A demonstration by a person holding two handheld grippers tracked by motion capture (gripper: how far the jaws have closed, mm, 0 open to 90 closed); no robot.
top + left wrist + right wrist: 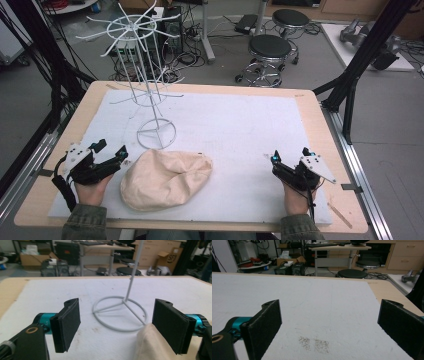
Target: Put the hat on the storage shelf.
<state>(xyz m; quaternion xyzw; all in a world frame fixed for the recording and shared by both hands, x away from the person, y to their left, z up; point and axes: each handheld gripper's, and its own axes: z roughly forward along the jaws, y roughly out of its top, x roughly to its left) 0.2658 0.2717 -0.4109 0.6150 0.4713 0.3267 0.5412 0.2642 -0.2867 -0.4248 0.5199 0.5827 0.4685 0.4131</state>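
Cloth hat (165, 178) lies crumpled near front edge of desk (305, 102), left of centre, just in front of wire rack (150, 95) base ring, likely staged for hanging. Left gripper (111, 152) just beside hat, jaws released, angled toward it. Right gripper (290, 156) near front right corner, jaws released, holding nothing, well apart from hat

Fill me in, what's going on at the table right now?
A person holds a gripper in each hand at the near edge of the table. The left gripper is open beside the cream cloth hat, not gripping it. The right gripper is open over bare white mat, apart from everything. The white wire rack stands behind the hat with nothing hanging on it.
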